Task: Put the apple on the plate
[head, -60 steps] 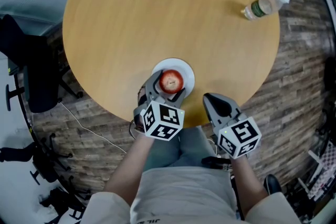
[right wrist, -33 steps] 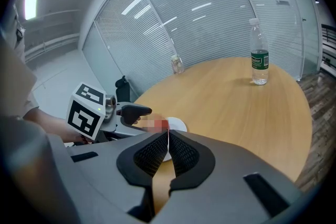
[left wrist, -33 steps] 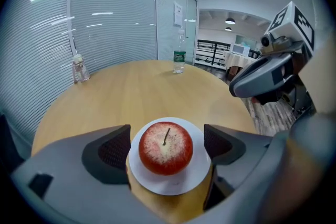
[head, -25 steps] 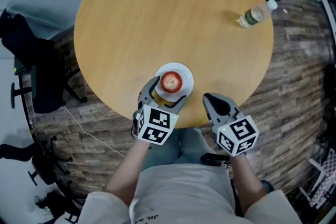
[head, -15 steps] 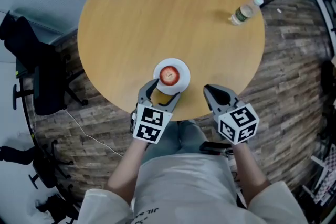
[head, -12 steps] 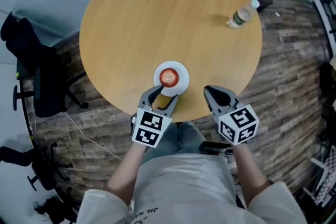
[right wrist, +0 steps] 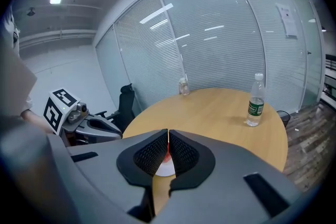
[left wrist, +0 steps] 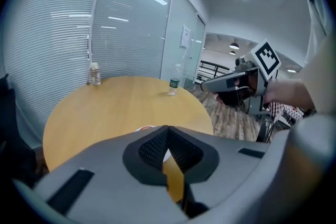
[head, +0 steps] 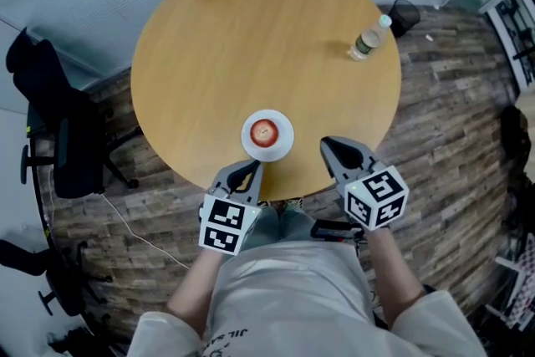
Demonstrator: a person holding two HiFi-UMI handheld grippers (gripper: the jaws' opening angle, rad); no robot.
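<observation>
The apple rests on the plate, just ahead of the left gripper. That gripper, earlier spread around the apple, has drawn back clear of the plate; its jaws have just closed together, empty. The right gripper, beside the plate, remains pressed together, empty

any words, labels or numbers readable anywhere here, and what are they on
No text here reads clearly enough to quote.
Water bottle, green label: print too small to read.
Paper notice on the glass wall: blurred, unreadable.
Shirt, print at the bottom edge of the head view: cut off, unreadable.
</observation>
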